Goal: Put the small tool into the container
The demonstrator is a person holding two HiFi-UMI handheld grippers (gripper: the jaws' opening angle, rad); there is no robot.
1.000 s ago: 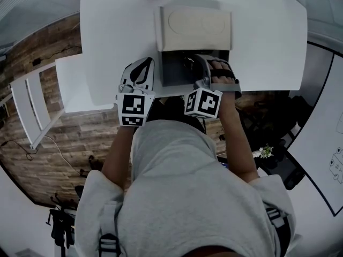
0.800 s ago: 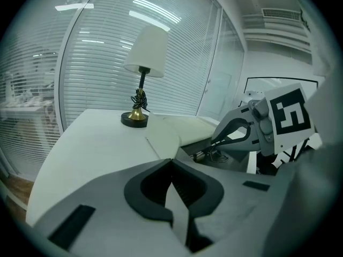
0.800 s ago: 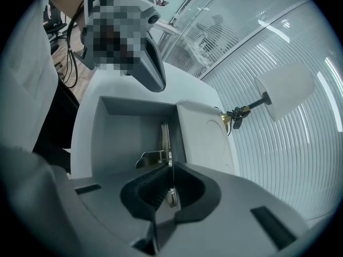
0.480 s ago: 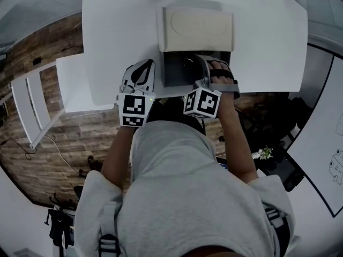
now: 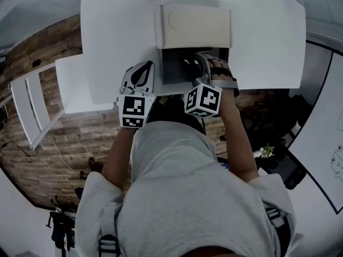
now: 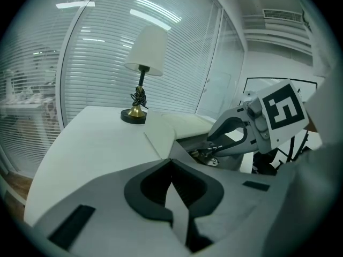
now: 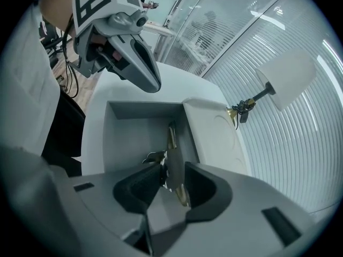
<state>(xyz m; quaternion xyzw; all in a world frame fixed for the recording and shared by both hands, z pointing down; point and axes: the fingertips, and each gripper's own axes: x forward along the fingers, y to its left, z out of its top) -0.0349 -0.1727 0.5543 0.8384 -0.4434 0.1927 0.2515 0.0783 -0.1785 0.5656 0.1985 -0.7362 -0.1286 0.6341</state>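
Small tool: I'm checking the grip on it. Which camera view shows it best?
Right gripper view: the small tool fills the foreground, clamped in the right claw over the container. The left gripper view shows it tiny and distant; in the head view the claw mostly hides it.

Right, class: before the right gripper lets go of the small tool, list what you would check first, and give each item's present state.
1. Small tool clamped between the jaws of the right gripper: ok.
2. Container open, with its lid lying flat beyond it: ok.
3. Tool over the container's opening, not over its rim: ok.
4. Tool's tip near enough to the container floor for a gentle release: cannot tell.
5. Left gripper, shut with nothing in it, beside the container and clear of the opening: ok.
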